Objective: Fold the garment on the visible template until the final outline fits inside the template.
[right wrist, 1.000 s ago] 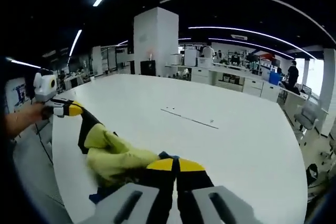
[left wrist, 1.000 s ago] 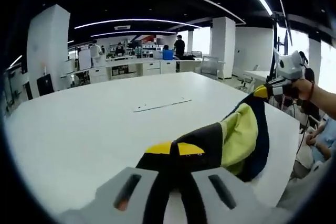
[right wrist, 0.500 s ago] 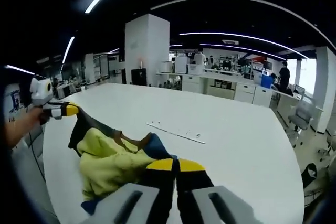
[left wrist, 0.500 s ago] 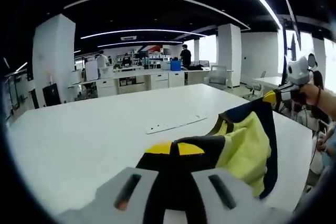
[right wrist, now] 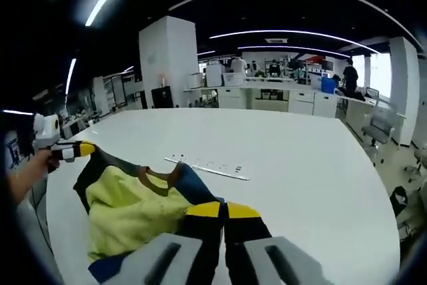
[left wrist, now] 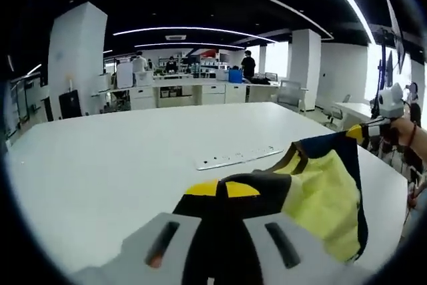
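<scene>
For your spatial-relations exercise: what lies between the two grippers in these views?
The garment, yellow with dark trim, hangs stretched between them. In the right gripper view it runs from the right gripper to the left gripper, above the white table.

Garment [left wrist: 319,195]: soft matt cloth, yellow-green panel with navy and black edging, brown trim at neck; hangs in loose creases. Table [left wrist: 100,171]: smooth white top, faint satin sheen. Left gripper [left wrist: 221,189]: matt grey plastic jaws, yellow and black tips. Right gripper [right wrist: 223,209]: same matt grey plastic, same tips. Strip [right wrist: 208,167] on table: flat, white, hard-looking, material unclear.
</scene>
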A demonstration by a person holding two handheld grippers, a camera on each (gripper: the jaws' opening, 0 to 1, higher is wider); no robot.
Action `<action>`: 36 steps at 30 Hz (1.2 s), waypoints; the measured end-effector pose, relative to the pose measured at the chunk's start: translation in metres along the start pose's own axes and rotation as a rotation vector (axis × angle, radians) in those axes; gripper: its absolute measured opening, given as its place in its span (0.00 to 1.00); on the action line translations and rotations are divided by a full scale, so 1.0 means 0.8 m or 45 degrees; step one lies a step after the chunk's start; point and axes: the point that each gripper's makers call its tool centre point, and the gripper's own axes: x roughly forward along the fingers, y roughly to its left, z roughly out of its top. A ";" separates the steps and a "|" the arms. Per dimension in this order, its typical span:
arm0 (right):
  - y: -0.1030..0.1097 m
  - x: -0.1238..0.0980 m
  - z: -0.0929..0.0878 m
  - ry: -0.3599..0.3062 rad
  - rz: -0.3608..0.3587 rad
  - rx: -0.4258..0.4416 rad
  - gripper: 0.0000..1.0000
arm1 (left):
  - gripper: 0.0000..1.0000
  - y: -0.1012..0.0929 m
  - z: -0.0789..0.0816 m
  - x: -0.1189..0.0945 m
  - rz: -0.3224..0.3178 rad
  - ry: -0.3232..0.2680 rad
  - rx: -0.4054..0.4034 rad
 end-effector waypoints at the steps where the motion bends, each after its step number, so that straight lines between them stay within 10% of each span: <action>1: -0.003 0.004 -0.002 0.007 -0.005 0.005 0.00 | 0.00 0.002 -0.001 0.005 0.002 0.006 0.002; 20: -0.043 0.073 -0.059 0.160 -0.077 0.069 0.00 | 0.00 0.039 -0.046 0.107 0.019 0.186 0.181; 36: -0.053 0.084 -0.093 0.254 -0.080 0.104 0.00 | 0.00 0.063 -0.106 0.120 0.093 0.369 0.162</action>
